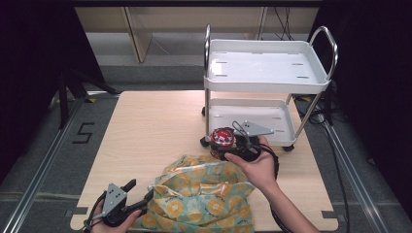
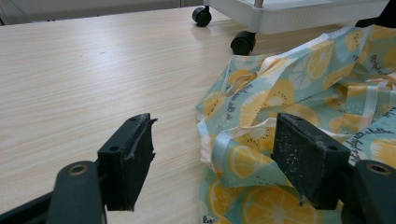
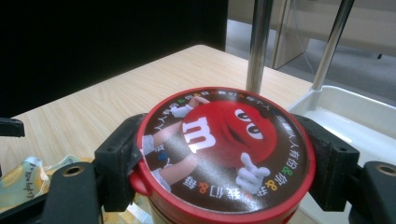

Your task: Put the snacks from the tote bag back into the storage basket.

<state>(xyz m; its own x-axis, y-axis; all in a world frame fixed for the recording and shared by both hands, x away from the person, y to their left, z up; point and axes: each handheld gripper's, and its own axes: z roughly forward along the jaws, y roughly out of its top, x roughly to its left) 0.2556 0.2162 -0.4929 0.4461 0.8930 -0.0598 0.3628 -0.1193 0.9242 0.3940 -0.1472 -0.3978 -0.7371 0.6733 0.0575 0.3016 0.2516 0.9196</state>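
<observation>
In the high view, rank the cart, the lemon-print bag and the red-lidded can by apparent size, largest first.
1. cart
2. bag, though it lies nearer the camera
3. can, held in the right gripper

The right gripper (image 3: 224, 154) clamps a red-lidded candy tub (image 3: 224, 149) beside a white cart (image 3: 345, 116).
</observation>
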